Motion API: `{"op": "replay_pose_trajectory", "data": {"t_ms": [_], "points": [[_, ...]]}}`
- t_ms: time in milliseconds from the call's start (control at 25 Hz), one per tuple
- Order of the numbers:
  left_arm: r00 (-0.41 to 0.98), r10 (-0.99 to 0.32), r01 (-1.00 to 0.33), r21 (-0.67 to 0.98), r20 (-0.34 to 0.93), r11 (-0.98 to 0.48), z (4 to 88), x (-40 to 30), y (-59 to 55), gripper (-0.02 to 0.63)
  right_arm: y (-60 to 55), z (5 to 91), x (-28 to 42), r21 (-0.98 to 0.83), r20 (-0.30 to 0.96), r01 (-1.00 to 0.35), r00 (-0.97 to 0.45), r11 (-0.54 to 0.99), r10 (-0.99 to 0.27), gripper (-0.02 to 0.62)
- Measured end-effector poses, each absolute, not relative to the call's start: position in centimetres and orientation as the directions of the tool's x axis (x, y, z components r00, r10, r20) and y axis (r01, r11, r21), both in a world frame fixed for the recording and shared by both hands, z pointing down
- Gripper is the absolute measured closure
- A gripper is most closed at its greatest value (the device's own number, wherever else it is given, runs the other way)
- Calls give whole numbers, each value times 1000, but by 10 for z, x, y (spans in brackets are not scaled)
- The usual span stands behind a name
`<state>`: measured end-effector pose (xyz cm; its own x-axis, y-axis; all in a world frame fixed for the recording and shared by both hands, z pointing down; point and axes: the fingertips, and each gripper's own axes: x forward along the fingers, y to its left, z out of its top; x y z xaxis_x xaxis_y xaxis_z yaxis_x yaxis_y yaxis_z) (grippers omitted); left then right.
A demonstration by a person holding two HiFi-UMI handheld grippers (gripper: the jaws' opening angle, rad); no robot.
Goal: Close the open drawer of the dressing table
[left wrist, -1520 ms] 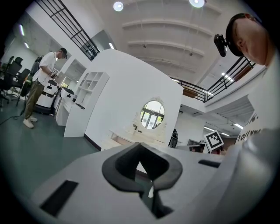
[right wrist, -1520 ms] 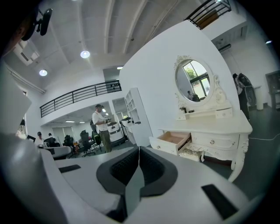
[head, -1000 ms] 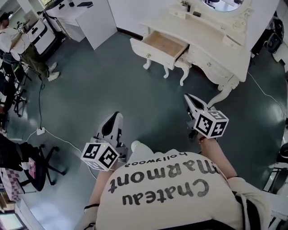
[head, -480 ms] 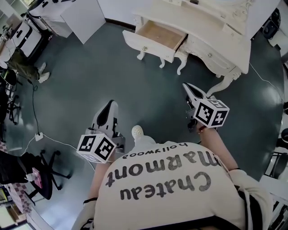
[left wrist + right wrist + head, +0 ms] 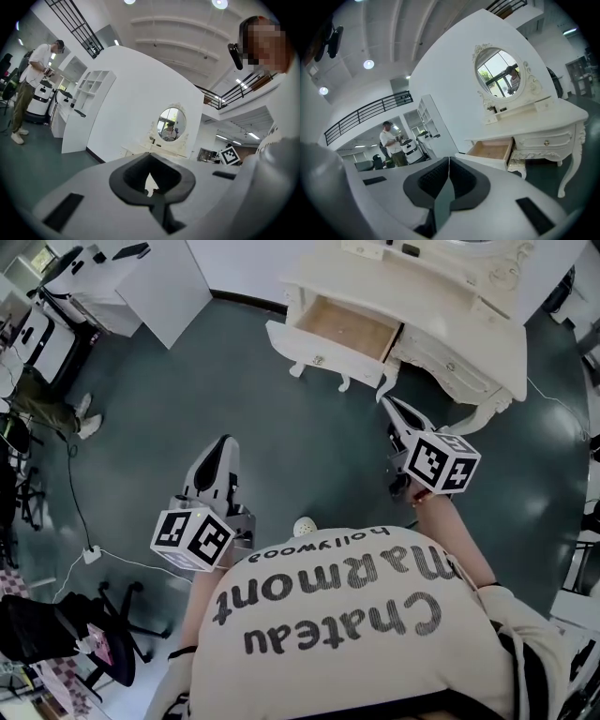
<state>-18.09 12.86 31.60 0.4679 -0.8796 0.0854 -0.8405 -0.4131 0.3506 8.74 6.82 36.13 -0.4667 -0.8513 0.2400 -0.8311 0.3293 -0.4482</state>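
Drawn nearer to dressing table (image 5: 469,343) than a second ago. Drawer (image 5: 342,329) pulled out, untouched, just beyond right tongs (image 5: 389,405). Left tongs (image 5: 222,446) and right tongs clenched, empty. Risk: off-centre shove skews drawer, jams it.

A glossy, dark grey-green floor (image 5: 281,446) spreads out below me. A boxy white cabinet (image 5: 169,287) stands on its far left side. Past it, a person in a white shirt and olive trousers (image 5: 30,79) stands beside a white machine (image 5: 36,97). A small white plug block on a thin cable (image 5: 92,554) lies near a black swivel chair (image 5: 89,652). A black-railed balcony (image 5: 370,110) runs overhead.
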Motion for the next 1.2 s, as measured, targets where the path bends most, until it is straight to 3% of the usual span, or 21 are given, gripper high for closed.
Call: {"op": "replay_pose_trajectory", "data": {"t_ms": [240, 560, 1000, 1200], "points": [[484, -872, -832, 347, 76, -432, 317, -222, 88, 598, 38, 365, 54, -451, 232, -840, -436, 300, -870, 568], [489, -856, -810, 452, 167, -374, 371, -217, 48, 598, 8, 450, 48, -455, 437, -860, -443, 232, -783, 567], [355, -915, -858, 455, 191, -238, 367, -254, -53, 598, -126, 530, 63, -598, 548, -801, -407, -3, -730, 568], [300, -930, -871, 459, 211, -177, 370, -256, -94, 598, -183, 539, 55, -637, 544, -770, -468, 19, -697, 562]]}}
